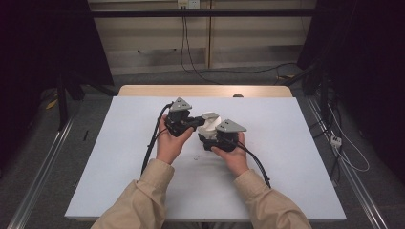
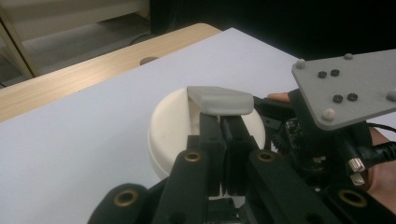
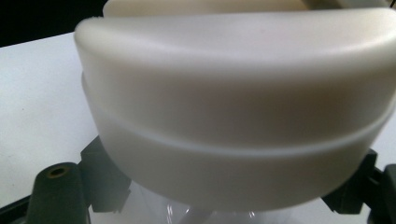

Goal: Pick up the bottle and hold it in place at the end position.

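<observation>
Nearest, two sleeved forearms coming in from the bottom of the high view, hands close together over the middle of the counter (image 1: pixel 286 143). Left gripper (image 1: pixel 195 123) pointing across toward the right one, jaws closed flat together under a small grey flap (image 2: pixel 220 100) that stands up from the top of a round cream lid (image 2: pixel 173 126); likely pinching the flap's base, though the exact contact is hidden. Right gripper (image 1: pixel 210 136) clamped on the tub (image 3: pixel 233 107) from below, black jaws peeking out at either side of its cream wall, a seam line running round it where lid meets body. Tub held between both hands, slightly above the white sheet, not resting on it. Judged stage: tub secured, flap lifted and gripped; lid apparently seated, so pulling or prying it off remains. Beyond, bare wooden edge, cables on the floor.
</observation>
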{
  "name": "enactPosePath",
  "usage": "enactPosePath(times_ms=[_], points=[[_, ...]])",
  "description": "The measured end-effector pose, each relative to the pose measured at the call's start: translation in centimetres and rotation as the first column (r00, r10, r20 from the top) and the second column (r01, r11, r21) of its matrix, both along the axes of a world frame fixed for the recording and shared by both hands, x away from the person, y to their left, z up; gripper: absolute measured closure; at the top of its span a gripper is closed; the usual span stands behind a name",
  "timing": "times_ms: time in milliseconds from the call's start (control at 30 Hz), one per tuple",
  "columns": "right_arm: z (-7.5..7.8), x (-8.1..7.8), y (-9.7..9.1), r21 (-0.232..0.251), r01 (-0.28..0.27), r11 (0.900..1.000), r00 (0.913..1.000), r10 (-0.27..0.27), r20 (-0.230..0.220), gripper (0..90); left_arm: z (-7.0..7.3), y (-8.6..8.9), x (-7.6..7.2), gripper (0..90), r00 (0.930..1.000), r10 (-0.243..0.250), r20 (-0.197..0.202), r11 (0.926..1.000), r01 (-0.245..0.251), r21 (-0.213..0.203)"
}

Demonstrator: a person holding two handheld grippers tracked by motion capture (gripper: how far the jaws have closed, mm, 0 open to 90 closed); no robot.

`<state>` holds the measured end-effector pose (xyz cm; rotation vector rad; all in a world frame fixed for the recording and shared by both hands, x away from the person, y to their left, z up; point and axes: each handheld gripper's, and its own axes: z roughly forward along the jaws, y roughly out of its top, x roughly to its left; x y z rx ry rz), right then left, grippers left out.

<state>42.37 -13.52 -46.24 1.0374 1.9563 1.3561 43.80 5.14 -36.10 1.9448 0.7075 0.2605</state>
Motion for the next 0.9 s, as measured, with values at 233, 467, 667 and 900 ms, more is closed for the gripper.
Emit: enactPosePath(times_ms=[233,467,667,900], points=[[0.00,0.00,0.00,-0.001,0.000,1.0000,1.0000,0.000,0.000,18.8,0.01,-0.14,0.16,88.6,1.0000,0.004,-0.003,1.0000,-0.004,0.004],[0.00,-0.02,0.03,-0.003,0.000,1.0000,1.0000,0.000,0.002,18.8,-0.05,-0.31,0.47,88.6,1.0000,0.004,-0.006,1.0000,-0.004,0.008],[-0.01,0.00,0.04,-0.003,-0.001,1.0000,1.0000,0.001,0.002,18.8,0.31,-0.39,0.50,88.6,1.0000,0.007,0.001,1.0000,-0.007,0.005],[0.00,-0.02,0.06,-0.005,0.000,1.0000,1.0000,0.000,0.002,18.8,0.50,-0.68,0.59,88.6,1.0000,0.001,0.008,0.9999,-0.001,0.011]])
